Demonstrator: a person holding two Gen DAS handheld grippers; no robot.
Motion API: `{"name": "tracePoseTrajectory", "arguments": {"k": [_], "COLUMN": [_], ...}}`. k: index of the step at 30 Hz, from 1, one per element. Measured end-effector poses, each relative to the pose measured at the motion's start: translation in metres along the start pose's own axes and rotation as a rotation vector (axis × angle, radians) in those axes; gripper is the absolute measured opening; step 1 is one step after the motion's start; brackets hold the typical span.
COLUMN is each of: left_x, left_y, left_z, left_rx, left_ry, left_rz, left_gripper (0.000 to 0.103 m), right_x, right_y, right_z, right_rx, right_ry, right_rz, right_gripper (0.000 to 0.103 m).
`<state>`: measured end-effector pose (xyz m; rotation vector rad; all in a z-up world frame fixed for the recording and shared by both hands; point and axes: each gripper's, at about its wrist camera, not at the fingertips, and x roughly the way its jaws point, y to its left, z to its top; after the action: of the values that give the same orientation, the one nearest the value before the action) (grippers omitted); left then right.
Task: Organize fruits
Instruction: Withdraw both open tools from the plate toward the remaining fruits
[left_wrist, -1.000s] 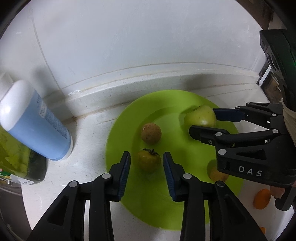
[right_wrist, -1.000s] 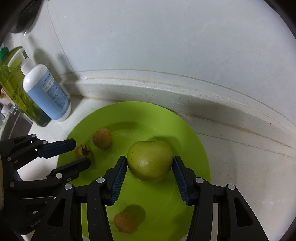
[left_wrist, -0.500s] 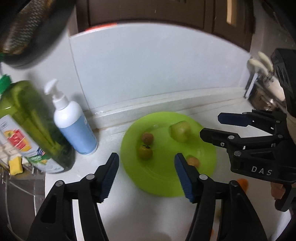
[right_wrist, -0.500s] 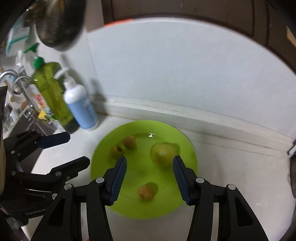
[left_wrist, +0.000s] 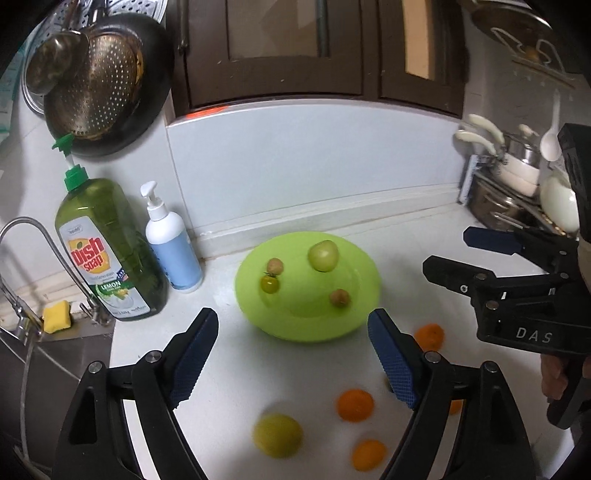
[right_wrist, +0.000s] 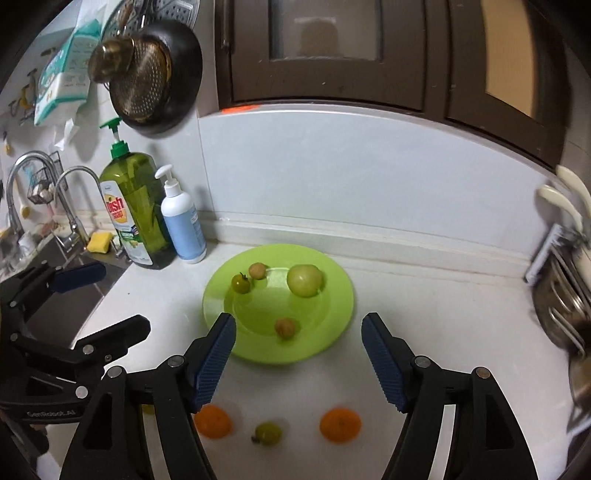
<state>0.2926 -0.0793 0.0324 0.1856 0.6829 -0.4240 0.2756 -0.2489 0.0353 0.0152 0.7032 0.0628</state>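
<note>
A lime green plate sits on the white counter and holds a green apple, a small green tomato and two small brown fruits. Several oranges and a yellow-green fruit lie loose on the counter in front of the plate. My left gripper is open and empty, above the near counter. My right gripper is open and empty, level with the plate's near rim; it also shows in the left wrist view.
A green dish soap bottle and a white-blue pump bottle stand left of the plate by the sink and tap. A rack with pots stands at the right. A colander hangs on the wall.
Both grippers have pulled back and up from the plate and opened wider. The right let go of the green apple, the left came away from the small tomato. The loose fruits came into view.
</note>
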Motion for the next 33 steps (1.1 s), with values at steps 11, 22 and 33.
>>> {"name": "tracePoseTrajectory", "arguments": {"k": [11,22,33], "left_x": [-0.032,-0.035,-0.028], "left_y": [-0.024,-0.041,-0.059], "left_z": [-0.033,-0.069,-0.108], "left_rx": [0.004,0.048,0.095], "left_ry": [-0.037,-0.03,0.04], "left_rz": [0.015,0.025,0.013], "left_gripper": [0.083,0.083,0.082], "right_x": [-0.039,-0.046,-0.038], "right_y": [-0.004,-0.007,-0.006], "right_z": [-0.046,-0.086,-0.124], "right_rx": [0.05,0.05,0.046], "right_ry": [0.006,0.037,0.115], "right_rz": [-0.016,-0.034,-0.017], "right_gripper": [0.074,0.073,0.073]}}
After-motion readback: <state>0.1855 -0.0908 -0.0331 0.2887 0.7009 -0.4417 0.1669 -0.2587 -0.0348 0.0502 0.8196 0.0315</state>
